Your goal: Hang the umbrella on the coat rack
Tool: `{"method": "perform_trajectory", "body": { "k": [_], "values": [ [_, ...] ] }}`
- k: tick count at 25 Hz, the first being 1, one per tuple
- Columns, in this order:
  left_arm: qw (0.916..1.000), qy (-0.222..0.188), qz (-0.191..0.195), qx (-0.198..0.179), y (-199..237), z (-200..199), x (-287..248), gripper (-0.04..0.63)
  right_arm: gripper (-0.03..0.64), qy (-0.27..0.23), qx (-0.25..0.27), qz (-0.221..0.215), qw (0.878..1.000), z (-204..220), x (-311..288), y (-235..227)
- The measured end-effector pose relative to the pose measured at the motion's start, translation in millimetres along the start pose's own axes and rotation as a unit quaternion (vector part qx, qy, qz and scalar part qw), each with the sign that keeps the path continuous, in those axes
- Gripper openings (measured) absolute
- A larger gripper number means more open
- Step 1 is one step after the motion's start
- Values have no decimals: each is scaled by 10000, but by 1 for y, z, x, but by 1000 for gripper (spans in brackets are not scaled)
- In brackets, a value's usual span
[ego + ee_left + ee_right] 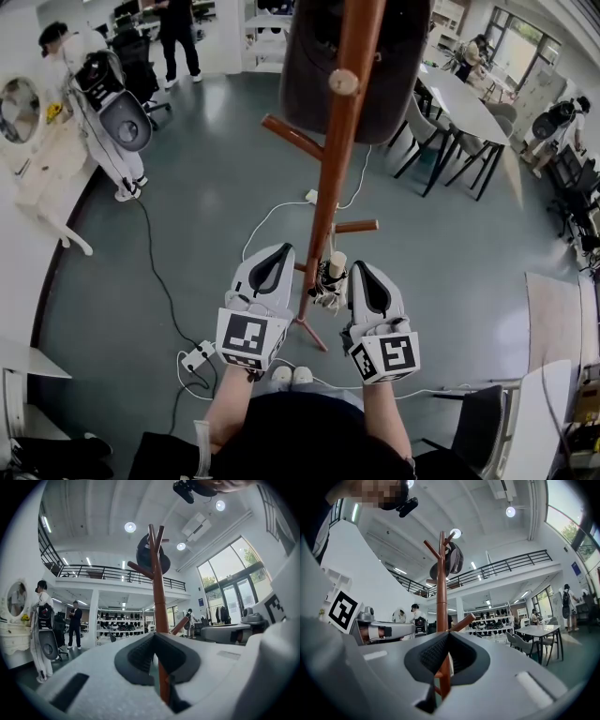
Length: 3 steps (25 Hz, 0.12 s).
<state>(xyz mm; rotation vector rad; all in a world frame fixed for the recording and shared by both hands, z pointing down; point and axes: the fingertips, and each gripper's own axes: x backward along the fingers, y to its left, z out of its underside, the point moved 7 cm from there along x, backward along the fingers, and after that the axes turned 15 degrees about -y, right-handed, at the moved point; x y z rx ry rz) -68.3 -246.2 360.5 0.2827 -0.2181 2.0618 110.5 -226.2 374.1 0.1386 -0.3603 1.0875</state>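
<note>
The brown wooden coat rack (330, 178) stands right in front of me, with pegs sticking out left and right. A dark bulky thing (375, 66), apparently the folded umbrella, hangs from its top pegs; it also shows high on the pole in the left gripper view (161, 560) and in the right gripper view (453, 559). My left gripper (277, 251) is held level just left of the pole, shut and empty. My right gripper (361, 267) is just right of the pole, also shut with nothing in it. Both point at the pole (158, 597) (442, 597).
Small pale objects (330, 272) sit at the rack's foot. White cables and a power strip (199, 355) lie on the grey floor. A white table (37, 178) and a machine (120, 112) stand at left, tables and chairs (459, 103) at right. People stand at the back.
</note>
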Motion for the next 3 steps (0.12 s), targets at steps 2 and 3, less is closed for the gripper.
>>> {"method": "perform_trajectory", "body": {
  "k": [2, 3],
  "values": [
    [10000, 10, 6, -3, 0, -2, -2, 6, 8, 0, -2, 5, 10000, -2, -2, -1],
    [10000, 16, 8, -5, 0, -3, -4, 6, 8, -1, -3, 9, 10000, -3, -3, -2]
  ]
}}
